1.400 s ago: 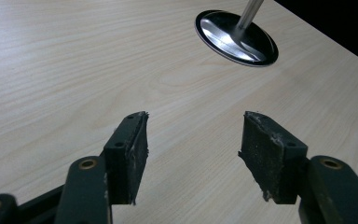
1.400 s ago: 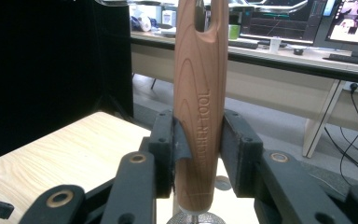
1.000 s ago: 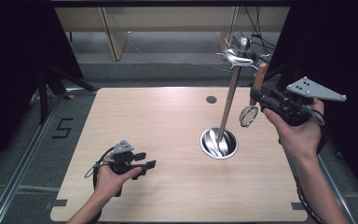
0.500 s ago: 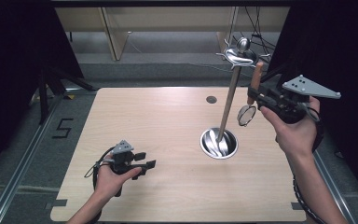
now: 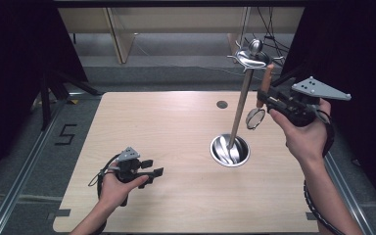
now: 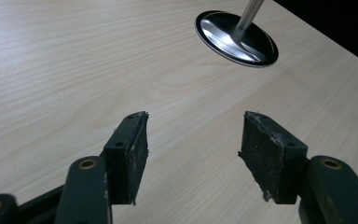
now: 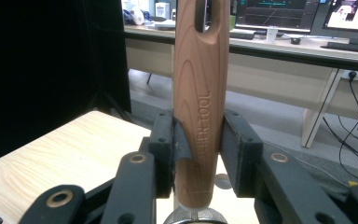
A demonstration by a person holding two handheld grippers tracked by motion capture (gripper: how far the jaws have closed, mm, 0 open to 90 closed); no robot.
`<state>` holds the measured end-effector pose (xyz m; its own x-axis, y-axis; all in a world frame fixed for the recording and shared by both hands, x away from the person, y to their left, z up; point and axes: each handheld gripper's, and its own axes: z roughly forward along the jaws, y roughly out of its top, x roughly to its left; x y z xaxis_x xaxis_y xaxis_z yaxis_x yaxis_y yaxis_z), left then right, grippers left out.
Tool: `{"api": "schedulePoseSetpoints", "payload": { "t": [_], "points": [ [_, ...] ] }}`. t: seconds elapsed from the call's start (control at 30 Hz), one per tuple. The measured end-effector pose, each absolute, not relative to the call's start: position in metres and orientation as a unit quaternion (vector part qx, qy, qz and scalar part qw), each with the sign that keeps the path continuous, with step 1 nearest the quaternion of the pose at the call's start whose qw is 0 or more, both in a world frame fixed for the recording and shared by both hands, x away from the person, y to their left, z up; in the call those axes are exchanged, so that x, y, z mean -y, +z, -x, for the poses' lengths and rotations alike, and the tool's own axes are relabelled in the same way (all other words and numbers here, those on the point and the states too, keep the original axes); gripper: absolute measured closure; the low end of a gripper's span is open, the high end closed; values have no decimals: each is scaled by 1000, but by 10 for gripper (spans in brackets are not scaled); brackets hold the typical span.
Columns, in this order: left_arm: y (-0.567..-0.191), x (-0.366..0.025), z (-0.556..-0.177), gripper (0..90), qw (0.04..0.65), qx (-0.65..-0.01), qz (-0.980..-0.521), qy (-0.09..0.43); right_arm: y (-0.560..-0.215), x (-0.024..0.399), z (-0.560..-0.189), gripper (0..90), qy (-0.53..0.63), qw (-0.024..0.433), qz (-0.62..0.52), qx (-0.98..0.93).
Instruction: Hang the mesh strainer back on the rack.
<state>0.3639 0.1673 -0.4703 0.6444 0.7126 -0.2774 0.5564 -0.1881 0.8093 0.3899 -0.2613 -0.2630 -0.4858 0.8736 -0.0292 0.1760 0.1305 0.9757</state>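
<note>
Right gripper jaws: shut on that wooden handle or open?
Shut on it. In the right gripper view, both pads of the right gripper press the brown wooden utensil handle.

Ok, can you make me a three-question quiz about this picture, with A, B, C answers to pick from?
1. Where does the metal stand's round base sit?
A. on the wooden table
B. on the floor
C. in a hand

2. What colour is the handle of the utensil in the right tool?
A. blue
B. brown wood
C. white

3. How is the left tool?
A. shut on a spoon
B. shut on the stand
C. open, holding nothing

Answers:
1 A, the high view shows the base flat on the table, towards its right side.
2 B, the right gripper view shows wood grain and a hanging hole at the top.
3 C, the left gripper view shows bare table between its pads.
</note>
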Motion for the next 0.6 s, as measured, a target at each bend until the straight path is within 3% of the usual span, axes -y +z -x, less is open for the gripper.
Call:
{"api": "schedulePoseSetpoints", "payload": {
  "t": [0.2, 0.6],
  "points": [
    [-470, -167, -364, 403, 486, -416, -764, 79, -267, 260, -388, 665, 532, 318, -393, -679],
    [-470, -167, -364, 403, 484, -416, -765, 80, -277, 274, -370, 510, 532, 332, -395, -671]
  ]
}}
